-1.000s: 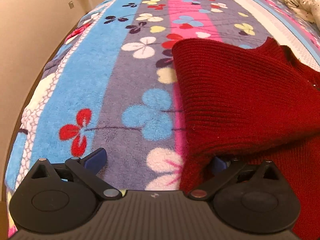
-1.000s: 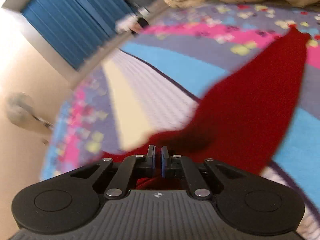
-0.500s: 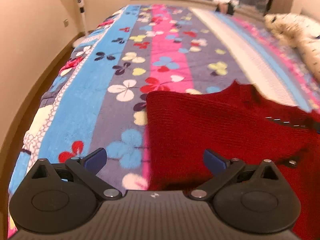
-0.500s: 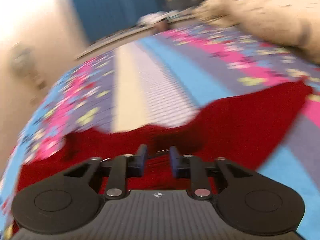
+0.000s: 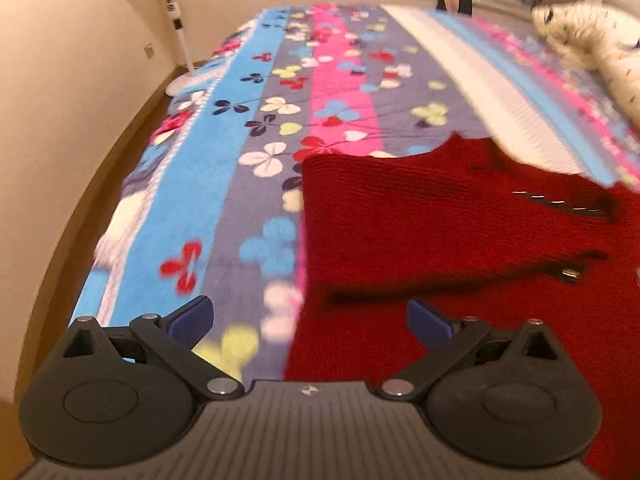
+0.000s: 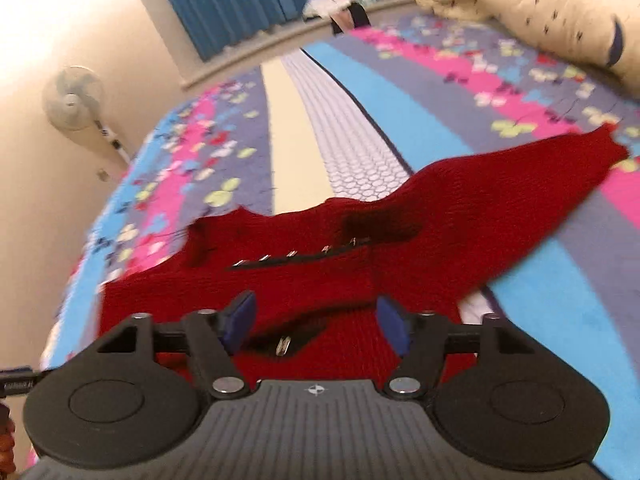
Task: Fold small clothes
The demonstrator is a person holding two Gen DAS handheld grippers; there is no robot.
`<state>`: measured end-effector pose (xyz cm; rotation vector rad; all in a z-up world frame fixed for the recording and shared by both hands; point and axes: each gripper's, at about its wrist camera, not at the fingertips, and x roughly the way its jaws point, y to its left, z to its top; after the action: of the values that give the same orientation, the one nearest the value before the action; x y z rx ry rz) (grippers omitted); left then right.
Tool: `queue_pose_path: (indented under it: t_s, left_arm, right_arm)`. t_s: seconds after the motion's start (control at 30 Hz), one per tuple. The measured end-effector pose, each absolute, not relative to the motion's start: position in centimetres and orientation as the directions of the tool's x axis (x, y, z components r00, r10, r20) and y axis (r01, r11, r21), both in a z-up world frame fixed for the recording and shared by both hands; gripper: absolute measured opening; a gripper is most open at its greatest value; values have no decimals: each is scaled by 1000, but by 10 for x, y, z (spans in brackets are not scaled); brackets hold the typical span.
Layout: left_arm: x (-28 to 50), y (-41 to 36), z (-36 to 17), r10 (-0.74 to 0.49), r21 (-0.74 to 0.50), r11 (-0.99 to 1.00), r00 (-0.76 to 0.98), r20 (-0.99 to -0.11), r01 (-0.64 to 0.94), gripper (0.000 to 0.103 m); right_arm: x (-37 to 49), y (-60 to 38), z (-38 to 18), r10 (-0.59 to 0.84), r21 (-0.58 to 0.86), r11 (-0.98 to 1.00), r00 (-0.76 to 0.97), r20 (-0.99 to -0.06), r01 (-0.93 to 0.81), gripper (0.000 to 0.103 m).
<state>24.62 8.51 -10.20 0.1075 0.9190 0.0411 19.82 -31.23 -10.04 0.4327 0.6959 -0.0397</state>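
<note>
Left wrist view: the left gripper (image 5: 308,320) hangs above the floral striped blanket (image 5: 256,128), its blue pads spread wide with nothing between them. The red knit sweater (image 5: 440,216) lies flat on the blanket, folded over itself, its left edge running along the blanket's pink stripe. A row of small metal studs (image 5: 560,204) shows on the sweater's far right part. In the right wrist view the right gripper (image 6: 316,322) is above the sweater (image 6: 304,280), its jaws opening, clear of the knit. One sleeve (image 6: 520,184) stretches away to the right across the blanket (image 6: 400,92). A standing fan (image 6: 76,100) is beyond the blanket's left edge, a spotted pillow (image 6: 540,4) at its far right.
</note>
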Motion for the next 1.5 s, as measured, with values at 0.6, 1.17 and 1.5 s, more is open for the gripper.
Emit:
queue_pose_path:
  t_s: [0.6, 1.17, 1.5]
  left_arm:
    - [-1, 48, -21, 46, 25, 999, 632, -774, -41, 103]
    - [-38, 50, 7, 69, 31, 997, 669, -740, -69, 103]
    - [-16, 39, 0, 61, 25, 998, 652, -756, -64, 103]
  right_arm:
    - [-69, -276, -6, 36, 285, 947, 830, -556, 150, 88]
    - [-116, -283, -4, 35, 316, 936, 850, -526, 156, 88]
    - [-101, -294, -13, 26, 332, 925, 838, -545, 188, 88]
